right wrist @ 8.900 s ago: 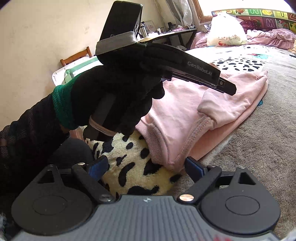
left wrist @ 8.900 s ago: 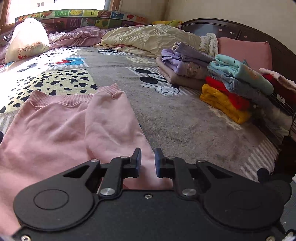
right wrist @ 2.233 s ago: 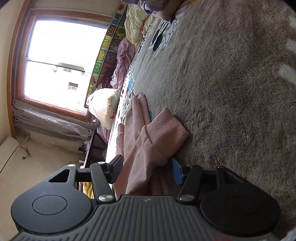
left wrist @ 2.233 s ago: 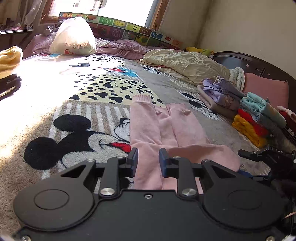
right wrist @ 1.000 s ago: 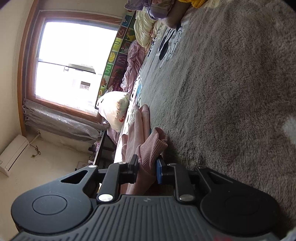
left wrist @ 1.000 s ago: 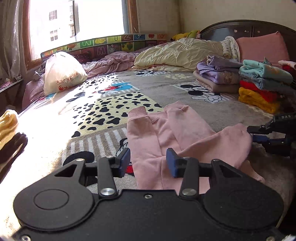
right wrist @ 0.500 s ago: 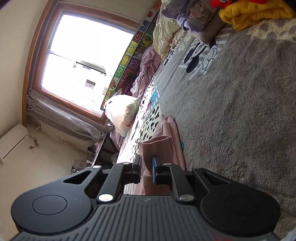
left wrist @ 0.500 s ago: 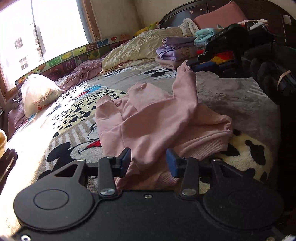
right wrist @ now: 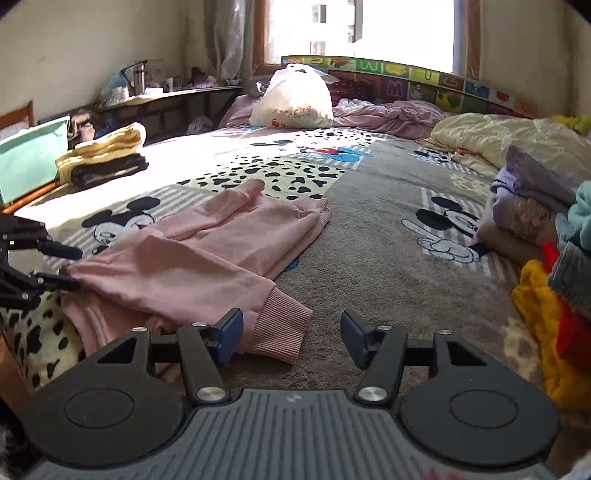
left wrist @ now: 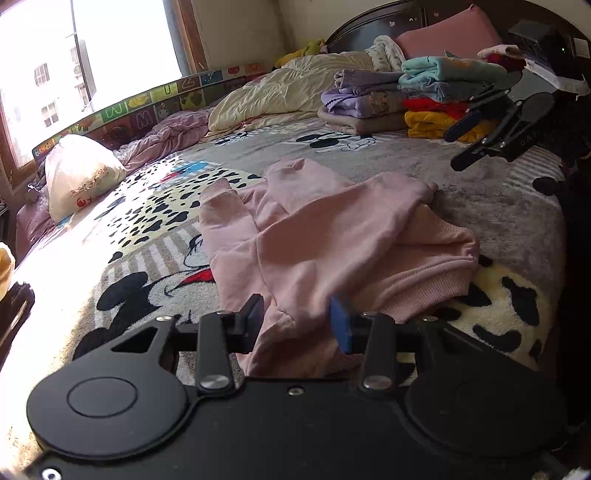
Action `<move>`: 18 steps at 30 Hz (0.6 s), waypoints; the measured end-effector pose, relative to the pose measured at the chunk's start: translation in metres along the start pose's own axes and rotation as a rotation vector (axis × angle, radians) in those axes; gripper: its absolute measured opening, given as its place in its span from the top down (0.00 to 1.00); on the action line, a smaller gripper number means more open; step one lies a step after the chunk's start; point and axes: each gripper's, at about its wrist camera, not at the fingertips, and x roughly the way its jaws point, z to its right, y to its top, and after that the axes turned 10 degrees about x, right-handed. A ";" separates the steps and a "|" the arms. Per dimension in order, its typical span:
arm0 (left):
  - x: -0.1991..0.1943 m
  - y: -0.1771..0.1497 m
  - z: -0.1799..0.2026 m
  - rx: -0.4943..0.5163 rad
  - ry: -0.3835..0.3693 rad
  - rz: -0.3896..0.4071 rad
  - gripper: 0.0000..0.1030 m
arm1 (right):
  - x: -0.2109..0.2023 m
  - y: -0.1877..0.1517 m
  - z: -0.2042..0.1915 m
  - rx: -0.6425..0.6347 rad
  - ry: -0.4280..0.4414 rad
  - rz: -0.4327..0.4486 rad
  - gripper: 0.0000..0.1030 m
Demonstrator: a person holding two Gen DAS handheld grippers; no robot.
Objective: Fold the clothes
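Observation:
A pink sweatshirt (left wrist: pixel 332 240) lies partly folded on the patterned bed blanket (left wrist: pixel 147 258), one sleeve laid across its body. It also shows in the right wrist view (right wrist: pixel 207 258), its ribbed cuff (right wrist: pixel 277 328) near me. My left gripper (left wrist: pixel 297 321) is open, its fingers either side of the sweatshirt's near hem, gripping nothing. My right gripper (right wrist: pixel 291 336) is open and empty, just right of the cuff. It also shows in the left wrist view (left wrist: pixel 480 136), raised above the bed at the right.
Stacks of folded clothes (left wrist: pixel 424 103) stand at the far right by the dark headboard (left wrist: pixel 406 18). A cream quilt (left wrist: pixel 288 92) and a white plastic bag (right wrist: pixel 291 99) lie near the window. Yellow and black folded items (right wrist: pixel 107 158) sit at the bed's left edge.
My right gripper has let go of the sleeve, opened and drawn back; the sleeve now lies across the sweatshirt. My left gripper stays open at the hem.

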 end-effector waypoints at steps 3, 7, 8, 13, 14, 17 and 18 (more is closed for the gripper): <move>0.001 -0.001 0.000 -0.005 -0.001 -0.003 0.62 | 0.007 -0.014 -0.030 -0.276 -0.032 -0.052 0.42; 0.002 -0.001 0.001 -0.009 -0.007 -0.007 0.62 | 0.026 -0.027 -0.047 -0.469 -0.069 -0.078 0.45; 0.002 -0.002 0.001 -0.010 -0.008 -0.009 0.62 | 0.030 -0.029 -0.048 -0.485 -0.072 -0.077 0.46; 0.005 -0.003 0.000 -0.021 -0.011 -0.012 0.62 | 0.041 -0.035 -0.050 -0.509 -0.052 -0.038 0.53; 0.005 -0.003 0.000 -0.024 -0.012 -0.012 0.62 | 0.041 -0.034 -0.049 -0.493 -0.042 -0.032 0.66; 0.003 -0.002 -0.004 -0.048 -0.021 -0.001 0.62 | 0.036 -0.029 -0.047 -0.441 -0.042 -0.013 0.88; 0.001 -0.002 -0.005 -0.057 -0.027 0.005 0.62 | 0.033 -0.027 -0.048 -0.424 -0.040 0.001 0.91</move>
